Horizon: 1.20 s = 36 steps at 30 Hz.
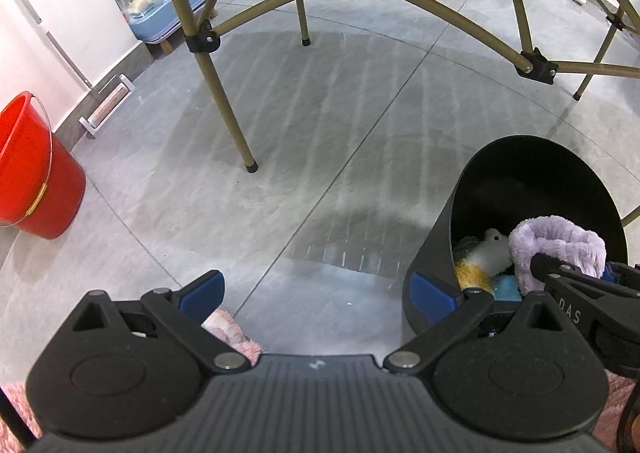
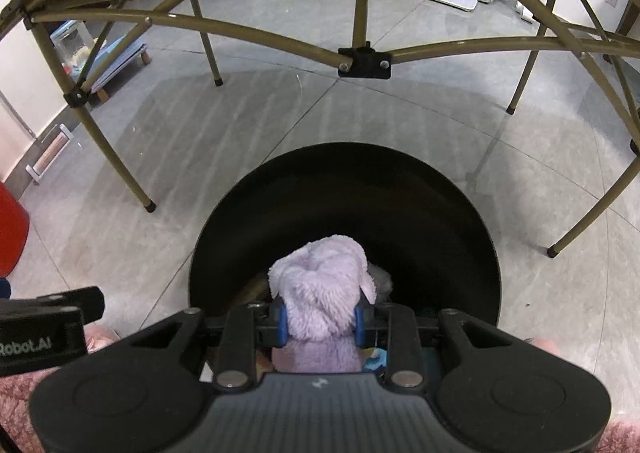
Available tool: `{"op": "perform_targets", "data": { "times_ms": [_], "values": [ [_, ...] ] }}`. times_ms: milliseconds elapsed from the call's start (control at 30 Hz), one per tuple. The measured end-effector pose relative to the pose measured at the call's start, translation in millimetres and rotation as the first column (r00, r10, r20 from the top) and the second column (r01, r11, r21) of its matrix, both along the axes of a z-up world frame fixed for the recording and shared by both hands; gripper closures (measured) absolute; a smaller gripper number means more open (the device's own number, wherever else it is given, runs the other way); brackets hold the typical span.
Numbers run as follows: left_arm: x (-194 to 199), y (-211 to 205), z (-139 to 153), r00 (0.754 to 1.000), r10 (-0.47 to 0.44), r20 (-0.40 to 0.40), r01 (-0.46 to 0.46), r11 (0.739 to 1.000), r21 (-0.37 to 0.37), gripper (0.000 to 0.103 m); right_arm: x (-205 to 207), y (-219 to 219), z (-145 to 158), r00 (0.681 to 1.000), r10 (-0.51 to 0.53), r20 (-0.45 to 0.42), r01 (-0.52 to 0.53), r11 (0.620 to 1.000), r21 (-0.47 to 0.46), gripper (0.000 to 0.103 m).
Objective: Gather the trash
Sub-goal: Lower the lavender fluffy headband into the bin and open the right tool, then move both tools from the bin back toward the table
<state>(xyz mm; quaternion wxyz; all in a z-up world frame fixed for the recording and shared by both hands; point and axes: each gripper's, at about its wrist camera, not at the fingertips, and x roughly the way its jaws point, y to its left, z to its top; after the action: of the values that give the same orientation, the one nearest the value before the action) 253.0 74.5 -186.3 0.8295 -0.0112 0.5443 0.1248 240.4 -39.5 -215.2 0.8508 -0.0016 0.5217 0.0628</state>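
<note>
The left gripper (image 1: 316,293) is seen spread wide and empty over the grey floor (image 1: 320,133), with the black bin (image 1: 432,237) just to its right. The lilac plush cloth (image 2: 320,293), fluffy and bunched upright, is pinched between the nearly closed pads of the right gripper (image 2: 320,323), directly above the bin's mouth. From the left wrist view, other soft scraps can be made out inside the bin, beneath the cloth.

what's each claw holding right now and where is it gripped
The right claw is shut on the fluffy purple cloth, pinching its bunched middle over the black bin. The left claw is open and holds nothing.
</note>
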Motion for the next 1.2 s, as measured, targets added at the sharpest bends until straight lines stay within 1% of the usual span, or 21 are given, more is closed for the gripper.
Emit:
{"op": "perform_targets", "data": {
  "times_ms": [200, 300, 333, 367, 400, 467, 500, 533, 567, 767, 1033, 1200],
  "values": [
    [0, -3, -1, 1.000, -0.008, -0.003, 0.008, 1.000, 0.000, 0.002, 0, -2, -1, 1.000, -0.005, -0.011, 0.005, 1.000, -0.001, 0.074],
    [1, -3, -2, 1.000, -0.001, -0.009, 0.001, 1.000, 0.009, 0.002, -1, -2, 1, 1.000, -0.008, -0.011, 0.008, 1.000, -0.003, 0.069],
    [1, -3, -2, 1.000, 0.002, -0.012, -0.002, 1.000, 0.010, 0.002, -1, -2, 0, 1.000, -0.009, -0.013, 0.009, 1.000, -0.005, 0.063],
    [2, -2, -3, 1.000, 0.006, -0.016, -0.006, 1.000, 0.010, 0.002, -1, -3, 0, 1.000, -0.011, -0.013, 0.011, 1.000, -0.007, 0.053],
    [2, -2, -3, 1.000, 0.008, -0.018, -0.008, 1.000, 0.009, 0.002, -1, -3, 0, 1.000, -0.015, -0.011, 0.015, 1.000, -0.013, 0.047],
    [2, -2, -4, 1.000, 0.010, -0.020, -0.010, 1.000, 0.007, 0.002, 0, -5, -1, 1.000, -0.020, -0.012, 0.019, 1.000, -0.021, 0.018],
    [2, -3, -4, 1.000, 0.010, -0.020, -0.009, 1.000, 0.007, 0.002, 0, -5, -1, 1.000, -0.020, -0.012, 0.020, 1.000, -0.022, 0.012],
    [2, -3, -3, 1.000, 0.008, -0.019, -0.008, 1.000, 0.006, 0.002, 1, -5, -1, 1.000, -0.021, -0.013, 0.020, 0.999, -0.025, 0.004],
    [2, -3, -3, 1.000, 0.007, -0.018, -0.007, 1.000, 0.004, 0.002, 1, -5, -2, 1.000, -0.022, -0.017, 0.021, 0.999, -0.031, 0.000],
    [1, -7, -2, 1.000, -0.004, -0.018, 0.004, 1.000, -0.001, 0.002, 2, -9, -6, 0.998, -0.029, -0.050, 0.027, 0.999, -0.038, 0.000],
    [2, -7, 0, 1.000, -0.004, -0.012, 0.004, 1.000, -0.006, 0.002, 2, -10, -6, 0.998, -0.033, -0.056, 0.030, 0.999, -0.042, 0.000],
    [0, -3, 11, 1.000, 0.002, 0.023, -0.002, 1.000, -0.022, 0.002, 2, -11, 1, 0.999, -0.036, -0.036, 0.035, 0.999, -0.036, 0.000]
  ]
}}
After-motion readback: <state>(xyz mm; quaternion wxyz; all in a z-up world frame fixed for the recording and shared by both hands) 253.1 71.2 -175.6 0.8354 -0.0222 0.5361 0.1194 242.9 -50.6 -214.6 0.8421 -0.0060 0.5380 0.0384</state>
